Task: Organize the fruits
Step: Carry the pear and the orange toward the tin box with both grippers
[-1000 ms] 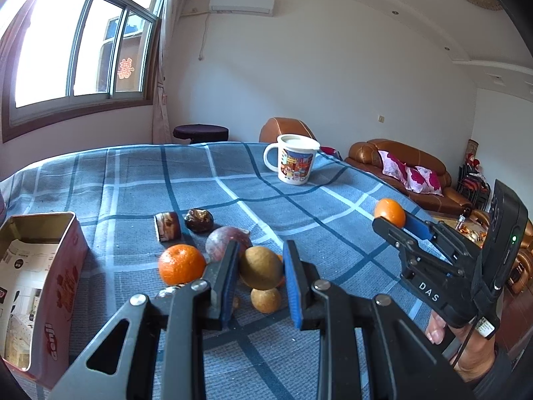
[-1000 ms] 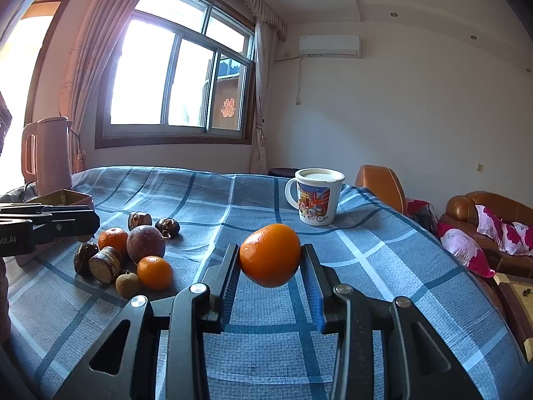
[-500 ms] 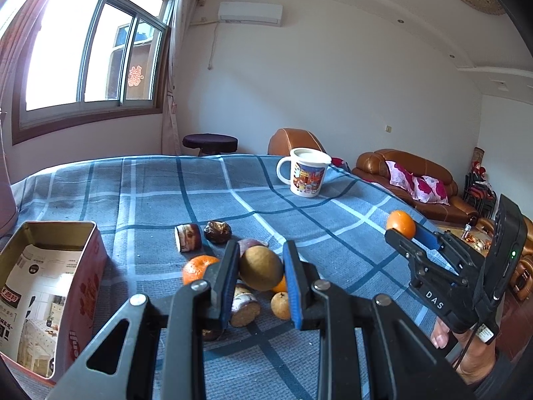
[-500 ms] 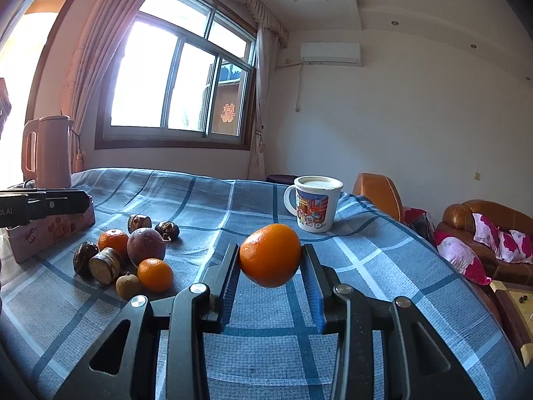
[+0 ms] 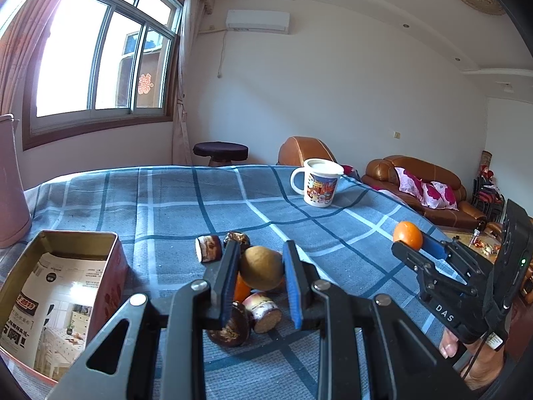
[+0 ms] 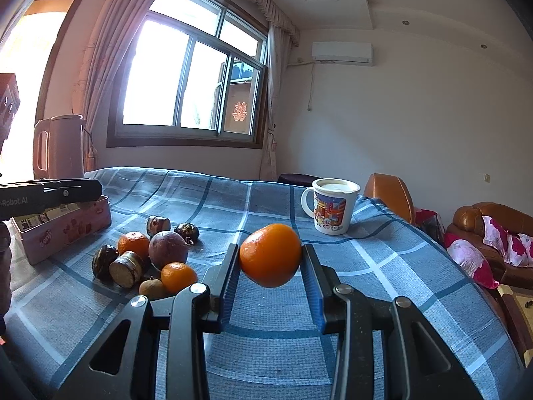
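Observation:
My left gripper (image 5: 261, 268) is shut on a round brown fruit (image 5: 261, 268), held above the pile of fruit on the blue checked cloth. Under it lie a dark fruit (image 5: 230, 328) and a cut brown piece (image 5: 263, 311). My right gripper (image 6: 270, 256) is shut on an orange (image 6: 270, 255), lifted over the cloth; the same orange (image 5: 407, 235) shows in the left wrist view. In the right wrist view the pile holds two small oranges (image 6: 133, 243) (image 6: 178, 276), a purple fruit (image 6: 167, 249), a small tan fruit (image 6: 151, 287) and dark pieces. An open pink tin (image 5: 60, 296) stands to the left.
A white printed mug (image 5: 318, 183) stands at the far right of the table. A pink kettle (image 6: 60, 146) is at the far left by the window. The table edge drops off on the right toward brown sofas (image 5: 423, 183). A person's hand (image 5: 476, 363) holds the right gripper.
The left gripper has lifted and drawn back toward the left with the brown fruit, so the pink tin shows more fully. The right gripper holds its orange still.

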The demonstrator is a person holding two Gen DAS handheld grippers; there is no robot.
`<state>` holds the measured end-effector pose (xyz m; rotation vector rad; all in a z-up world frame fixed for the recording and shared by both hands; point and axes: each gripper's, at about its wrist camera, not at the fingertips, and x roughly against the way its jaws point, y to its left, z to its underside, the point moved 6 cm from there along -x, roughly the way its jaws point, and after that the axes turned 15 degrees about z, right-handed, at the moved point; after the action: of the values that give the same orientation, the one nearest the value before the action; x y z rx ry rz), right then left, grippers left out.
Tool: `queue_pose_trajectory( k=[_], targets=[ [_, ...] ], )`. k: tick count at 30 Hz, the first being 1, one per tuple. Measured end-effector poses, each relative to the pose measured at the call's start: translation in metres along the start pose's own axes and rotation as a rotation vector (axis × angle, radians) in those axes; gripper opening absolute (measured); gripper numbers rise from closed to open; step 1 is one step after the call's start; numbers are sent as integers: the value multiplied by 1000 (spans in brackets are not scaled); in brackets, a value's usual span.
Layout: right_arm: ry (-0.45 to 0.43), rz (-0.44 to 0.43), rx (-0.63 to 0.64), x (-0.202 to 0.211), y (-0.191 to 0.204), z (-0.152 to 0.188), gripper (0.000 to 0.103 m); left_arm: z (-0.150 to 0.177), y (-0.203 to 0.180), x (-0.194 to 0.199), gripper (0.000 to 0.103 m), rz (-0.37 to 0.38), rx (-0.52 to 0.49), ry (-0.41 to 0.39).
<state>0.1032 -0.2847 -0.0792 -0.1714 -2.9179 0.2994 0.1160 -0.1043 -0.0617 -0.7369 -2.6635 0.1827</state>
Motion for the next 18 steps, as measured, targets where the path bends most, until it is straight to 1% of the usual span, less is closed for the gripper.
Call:
queue_pose_trajectory(
  k=[9,18],
  targets=[
    [-21,-60,15,12,24,-13,38,-3,10,10,28,-36,-3,-21],
    [-32,-135,21,21,50,-24,38,-5,25,21,28,-61,20,-31]
  ],
)
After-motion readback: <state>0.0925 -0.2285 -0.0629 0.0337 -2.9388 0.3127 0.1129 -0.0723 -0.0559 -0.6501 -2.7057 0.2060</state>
